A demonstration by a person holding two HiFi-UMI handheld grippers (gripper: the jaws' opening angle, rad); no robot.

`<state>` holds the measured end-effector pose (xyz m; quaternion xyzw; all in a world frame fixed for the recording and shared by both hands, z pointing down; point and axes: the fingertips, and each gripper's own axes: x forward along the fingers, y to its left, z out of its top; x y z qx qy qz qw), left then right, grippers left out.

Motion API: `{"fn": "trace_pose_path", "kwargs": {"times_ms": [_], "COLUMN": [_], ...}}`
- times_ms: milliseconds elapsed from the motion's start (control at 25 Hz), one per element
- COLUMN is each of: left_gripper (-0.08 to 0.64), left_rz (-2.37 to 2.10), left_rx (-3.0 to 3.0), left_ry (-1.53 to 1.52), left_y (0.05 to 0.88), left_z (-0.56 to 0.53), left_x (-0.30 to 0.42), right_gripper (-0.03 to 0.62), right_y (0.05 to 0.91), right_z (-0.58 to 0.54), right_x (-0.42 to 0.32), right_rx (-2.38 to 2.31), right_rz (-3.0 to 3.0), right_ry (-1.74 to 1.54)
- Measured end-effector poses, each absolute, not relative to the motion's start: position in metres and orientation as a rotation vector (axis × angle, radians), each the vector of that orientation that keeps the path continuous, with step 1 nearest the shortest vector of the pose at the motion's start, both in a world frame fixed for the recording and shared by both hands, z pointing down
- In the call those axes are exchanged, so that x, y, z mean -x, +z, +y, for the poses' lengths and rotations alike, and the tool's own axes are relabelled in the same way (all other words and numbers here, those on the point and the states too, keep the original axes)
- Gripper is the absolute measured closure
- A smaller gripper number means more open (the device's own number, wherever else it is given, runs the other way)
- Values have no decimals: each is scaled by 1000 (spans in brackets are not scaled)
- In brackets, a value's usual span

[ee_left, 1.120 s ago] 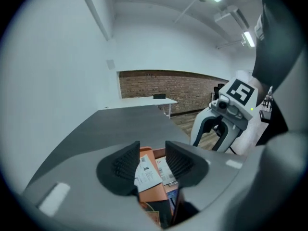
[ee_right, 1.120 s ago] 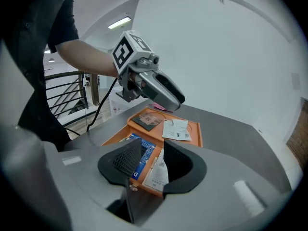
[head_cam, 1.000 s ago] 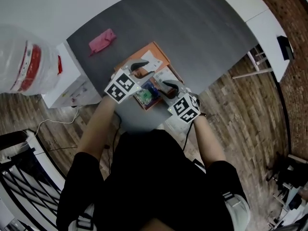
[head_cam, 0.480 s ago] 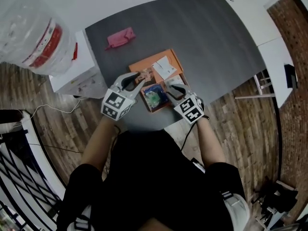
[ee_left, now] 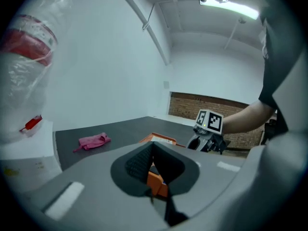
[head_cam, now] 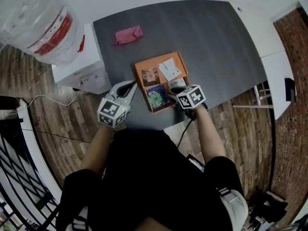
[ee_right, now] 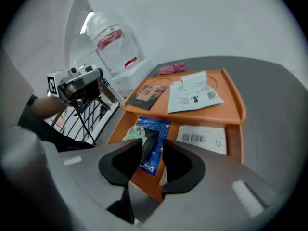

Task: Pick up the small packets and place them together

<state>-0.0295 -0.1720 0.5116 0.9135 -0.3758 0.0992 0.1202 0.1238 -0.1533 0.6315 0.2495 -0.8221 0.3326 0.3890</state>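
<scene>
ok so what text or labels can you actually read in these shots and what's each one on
"DIR": white letters on the blue packet in the orange tray; further letters are hidden by the jaw.
Barcode packet beside it: a barcode and print, too small to read.
Far white packet in the far compartment: print too small to read.
Red label on the big bottle: blurred, unreadable.
</scene>
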Motion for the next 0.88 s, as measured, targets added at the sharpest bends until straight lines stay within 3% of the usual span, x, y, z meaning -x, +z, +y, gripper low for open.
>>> {"fn": "trace_pose_path", "kwargs": {"times_ms": [240, 720, 880], "left_gripper": [560, 560, 560], "left_rz": [-1103, -1047, -1030], "left_rx": [-2653, -2648, -2642], "left_ry": [308, 316, 330], "left_y": [519, 529, 533], "left_z": [-164, -155, -154], "left_x": [38, 38, 38], "right_gripper": [463, 473, 527], "right_y": [650, 668, 672], "right_z": [-139, -109, -109], "right_x": [-117, -109, -107], "right_rx": [-397, -109, -88], "right_rz": [-1895, -1614, -1600], "right_ry": [1097, 1138, 1121]}}
